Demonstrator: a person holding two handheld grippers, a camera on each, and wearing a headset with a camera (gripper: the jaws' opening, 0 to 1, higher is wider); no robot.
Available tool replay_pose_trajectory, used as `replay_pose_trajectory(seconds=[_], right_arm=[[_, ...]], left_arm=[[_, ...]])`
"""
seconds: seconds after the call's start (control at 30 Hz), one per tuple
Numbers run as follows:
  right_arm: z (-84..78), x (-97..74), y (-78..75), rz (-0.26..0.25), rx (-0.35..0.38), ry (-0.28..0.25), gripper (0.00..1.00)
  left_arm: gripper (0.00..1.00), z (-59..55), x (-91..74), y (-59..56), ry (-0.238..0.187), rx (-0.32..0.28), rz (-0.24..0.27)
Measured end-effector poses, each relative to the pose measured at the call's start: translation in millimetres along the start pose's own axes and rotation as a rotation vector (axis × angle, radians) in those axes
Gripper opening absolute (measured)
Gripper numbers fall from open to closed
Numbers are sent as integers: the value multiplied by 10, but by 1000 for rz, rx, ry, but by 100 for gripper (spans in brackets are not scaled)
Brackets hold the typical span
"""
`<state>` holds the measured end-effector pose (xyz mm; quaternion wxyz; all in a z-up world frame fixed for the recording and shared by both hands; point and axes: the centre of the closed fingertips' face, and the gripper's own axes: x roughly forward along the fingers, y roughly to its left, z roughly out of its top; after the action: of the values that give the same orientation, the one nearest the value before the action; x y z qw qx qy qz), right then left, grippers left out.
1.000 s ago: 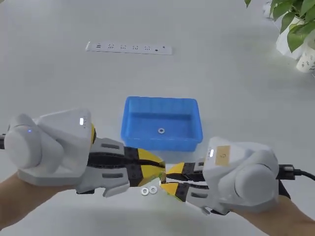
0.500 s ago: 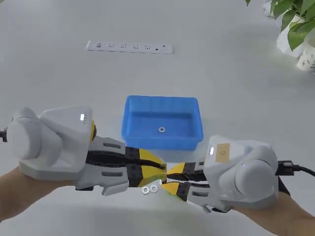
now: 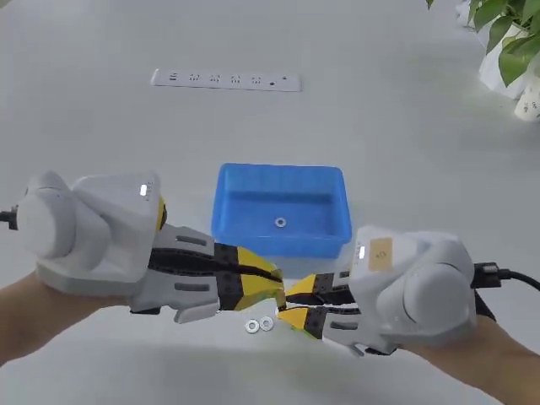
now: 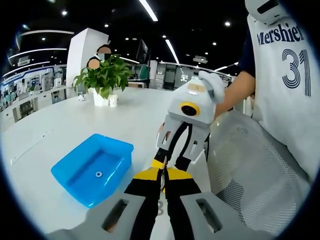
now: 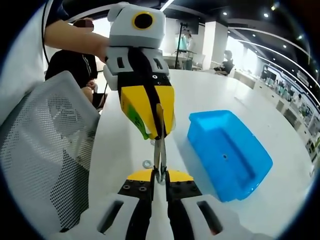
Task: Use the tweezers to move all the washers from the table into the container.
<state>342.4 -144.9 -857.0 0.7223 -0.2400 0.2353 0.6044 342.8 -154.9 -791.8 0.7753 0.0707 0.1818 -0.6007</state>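
Meeting tip to tip, lower centre of head view: left gripper [image 3: 277, 283] and right gripper [image 3: 289, 305], both jaws clamped on tweezers [image 5: 159, 147]. Two washers [image 3: 251, 326] on table [image 3: 380, 126] just below tips. One washer [image 3: 280, 223] inside blue container [image 3: 226, 211], centre frame.

Person's white jersey [image 4: 280, 75], left gripper view: dark blue lettering across the chest reads approx. "Mershier", cut off at the edge; large no. "31" below it. Orange sticker [image 3: 381, 251] on right gripper [image 3: 288, 305]: marks too small to read. White cup [image 3: 530, 103]: print illegible.
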Motion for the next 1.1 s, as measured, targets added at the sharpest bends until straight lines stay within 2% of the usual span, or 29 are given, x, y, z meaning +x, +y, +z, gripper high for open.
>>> replay_pose_trajectory(seconds=[0.43, 0.7, 0.93, 1.1], right_arm=[[-5, -30, 22, -17, -6, 12, 9], [97, -113, -6, -43, 1, -14, 9], [315, -244, -71, -74, -21, -55, 9], [514, -336, -163, -99, -57, -84, 9]], left_arm=[[6, 2, 4, -46, 26, 18, -5], [6, 119, -51, -48, -9, 7, 9], [6, 343, -186, -38, -46, 34, 32], [6, 564, -295, 14, -58, 101, 54]])
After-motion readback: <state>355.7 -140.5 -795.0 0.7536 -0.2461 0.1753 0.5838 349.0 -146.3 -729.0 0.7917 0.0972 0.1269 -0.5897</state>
